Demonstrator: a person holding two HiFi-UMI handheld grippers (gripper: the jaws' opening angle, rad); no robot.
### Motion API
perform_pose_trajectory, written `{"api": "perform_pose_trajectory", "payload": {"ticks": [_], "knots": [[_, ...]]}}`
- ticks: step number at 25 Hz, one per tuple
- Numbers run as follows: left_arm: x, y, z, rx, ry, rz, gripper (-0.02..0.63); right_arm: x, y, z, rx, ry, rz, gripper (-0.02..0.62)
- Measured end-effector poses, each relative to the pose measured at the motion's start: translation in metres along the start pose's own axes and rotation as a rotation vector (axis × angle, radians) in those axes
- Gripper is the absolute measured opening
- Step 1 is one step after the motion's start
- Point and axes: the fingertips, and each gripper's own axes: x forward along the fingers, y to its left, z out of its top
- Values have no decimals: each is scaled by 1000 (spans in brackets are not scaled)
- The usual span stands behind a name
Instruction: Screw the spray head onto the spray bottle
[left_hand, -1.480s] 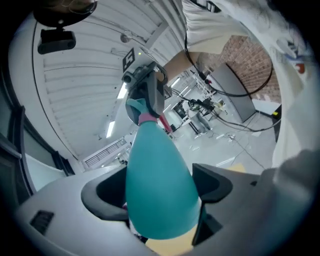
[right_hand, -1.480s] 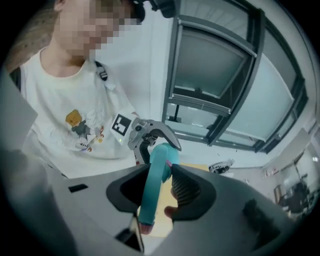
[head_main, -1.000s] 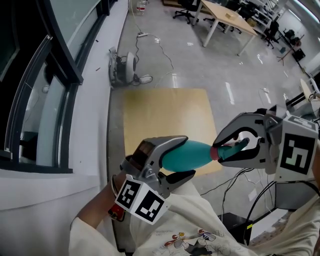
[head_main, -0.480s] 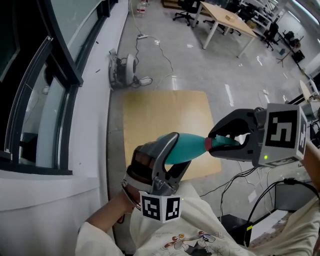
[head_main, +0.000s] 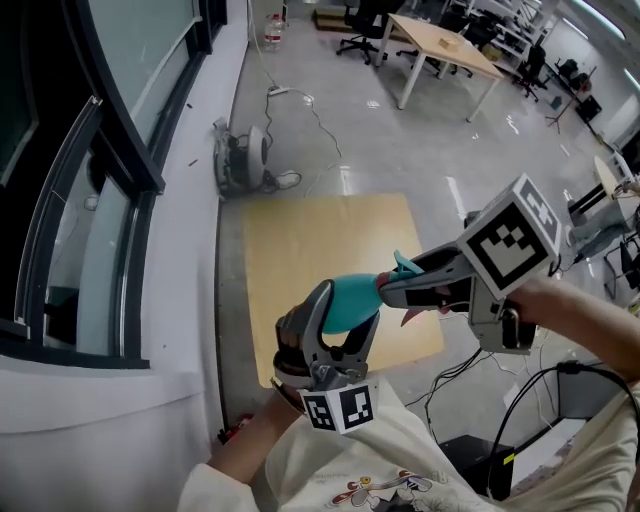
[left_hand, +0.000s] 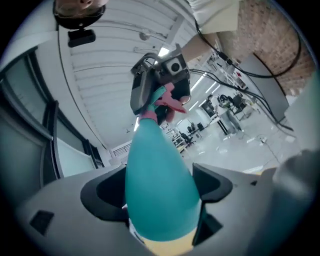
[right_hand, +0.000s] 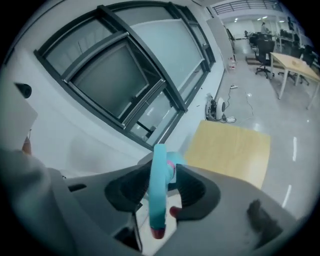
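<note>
- While your left gripper (head_main: 343, 312) pinches the teal spray bottle (head_main: 352, 300), its neck points ahead.
- Your right gripper (head_main: 392, 290) is opening its jaws, the spray head (right_hand: 159, 186) between them, at that neck.

counts of what is seen

two grippers are counted: the left gripper (head_main: 347, 306) and the right gripper (head_main: 388, 292), whose jaws are opening with the one spray head (right_hand: 159, 186) between them. one spray bottle (left_hand: 160, 185) is counted. one wooden tabletop (head_main: 320, 250), one long table (head_main: 440, 35) farther back and one round white device (head_main: 250, 155) are counted. the chairs (head_main: 362, 20) are too small to be counted.
</note>
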Motion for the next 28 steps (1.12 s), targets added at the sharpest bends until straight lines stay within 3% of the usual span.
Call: {"api": "perform_pose_trajectory", "payload": {"ticks": [3,9,13,18,23,26,28], "knots": [[2,-5,0,-87,-23,-8,408,-2,3,3,-15,-23,-23,212],[10,-2,-3,-180,-48,-27,408,-15,-10,18,-126,-60,-123,235],[16,11,-20,-261,-39,-64,408,-46,0,27,-205,-92,-74,236],[26,35,-44,-313,-84,-114,408,-68,-3,45,-460,-79,-142,235],[22,35,-47,-335,-171,-248,408,-65,-2,40,-927,-44,-146,233],[11,24,-42,-391,-178,-341,408,-56,-2,25,-1136,19,-162,234],[0,12,-42,-382,-165,-378,408,-47,-6,16,-1266,65,-173,233]]}}
